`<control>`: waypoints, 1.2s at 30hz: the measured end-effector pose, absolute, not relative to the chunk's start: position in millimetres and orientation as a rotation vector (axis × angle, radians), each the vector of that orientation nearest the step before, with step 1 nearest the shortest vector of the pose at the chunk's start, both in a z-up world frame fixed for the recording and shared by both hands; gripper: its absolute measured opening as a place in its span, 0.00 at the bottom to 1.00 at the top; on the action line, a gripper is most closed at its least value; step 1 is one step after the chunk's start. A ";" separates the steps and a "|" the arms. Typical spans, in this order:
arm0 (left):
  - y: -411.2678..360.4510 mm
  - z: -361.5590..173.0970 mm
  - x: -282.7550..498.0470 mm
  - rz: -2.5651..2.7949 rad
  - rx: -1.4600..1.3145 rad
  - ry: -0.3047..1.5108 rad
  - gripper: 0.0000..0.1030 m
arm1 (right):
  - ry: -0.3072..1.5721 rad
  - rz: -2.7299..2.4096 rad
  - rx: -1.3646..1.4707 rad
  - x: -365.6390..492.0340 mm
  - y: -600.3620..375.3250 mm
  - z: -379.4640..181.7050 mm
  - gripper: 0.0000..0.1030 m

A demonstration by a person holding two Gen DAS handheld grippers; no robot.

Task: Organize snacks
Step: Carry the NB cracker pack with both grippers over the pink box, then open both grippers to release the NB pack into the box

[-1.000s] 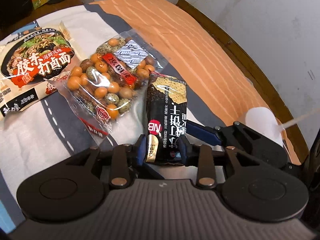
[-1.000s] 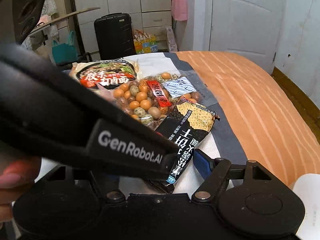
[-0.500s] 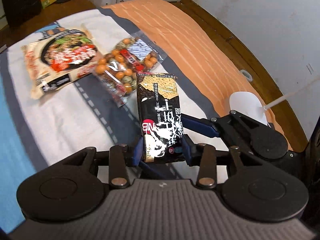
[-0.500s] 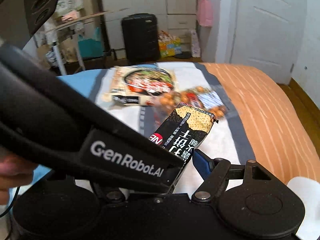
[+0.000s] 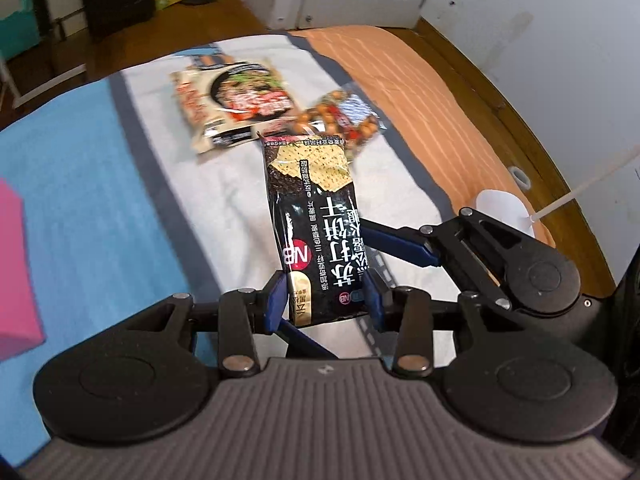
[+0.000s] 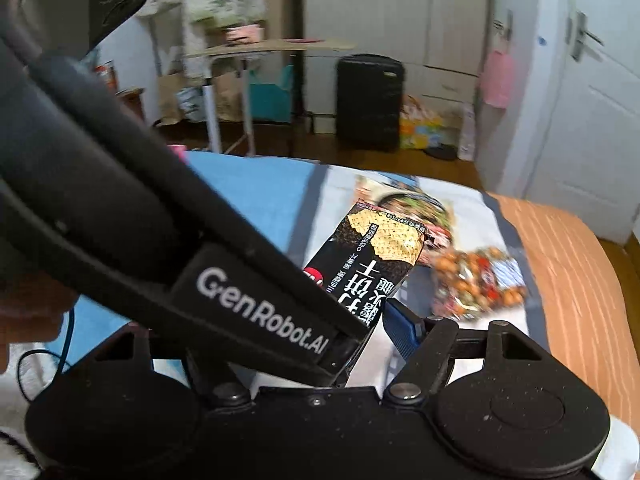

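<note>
My left gripper (image 5: pixel 326 300) is shut on the near end of a black soda cracker pack (image 5: pixel 316 220) and holds it in the air above the bed. The pack also shows in the right wrist view (image 6: pixel 372 260). A noodle bag (image 5: pixel 236 100) and a clear bag of mixed nuts (image 5: pixel 340 120) lie on the white part of the bedspread beyond it; the nuts also show in the right wrist view (image 6: pixel 476 280). My right gripper, with one blue finger (image 6: pixel 400 330) in sight, sits just right of the pack; the left gripper's body hides its other finger.
The bedspread (image 5: pixel 100 200) has blue, white and orange bands. A pink object (image 5: pixel 16 280) lies at the left edge. A white cup with a straw (image 5: pixel 504 208) stands at the right, by the wooden floor strip and wall. A black suitcase (image 6: pixel 368 100) stands past the bed.
My left gripper has lifted the cracker pack off the bed and pulled back, away from the noodle and nut bags. The right gripper has risen alongside it.
</note>
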State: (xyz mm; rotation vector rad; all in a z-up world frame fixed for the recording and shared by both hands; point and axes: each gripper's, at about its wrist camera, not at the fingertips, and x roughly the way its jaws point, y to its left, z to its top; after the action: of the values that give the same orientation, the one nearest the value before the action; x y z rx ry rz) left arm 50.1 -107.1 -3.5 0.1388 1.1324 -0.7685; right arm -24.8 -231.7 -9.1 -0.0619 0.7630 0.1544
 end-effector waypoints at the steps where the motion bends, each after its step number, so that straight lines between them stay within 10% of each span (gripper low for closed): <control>1: -100.1 -1.2 49.7 -0.756 0.131 1.131 0.37 | 0.761 0.171 -0.075 -24.3 -227.9 -8.0 0.73; 36: 144.0 -27.6 158.6 -0.205 -0.106 1.055 0.39 | 0.659 0.650 -0.210 131.8 -33.0 -42.1 0.72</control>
State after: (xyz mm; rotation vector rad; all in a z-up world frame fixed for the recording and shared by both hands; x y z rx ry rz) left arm 158.6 144.0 -27.6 -0.1057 1.0550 -0.2046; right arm 131.8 -33.0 -42.1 -0.2105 0.6594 0.6499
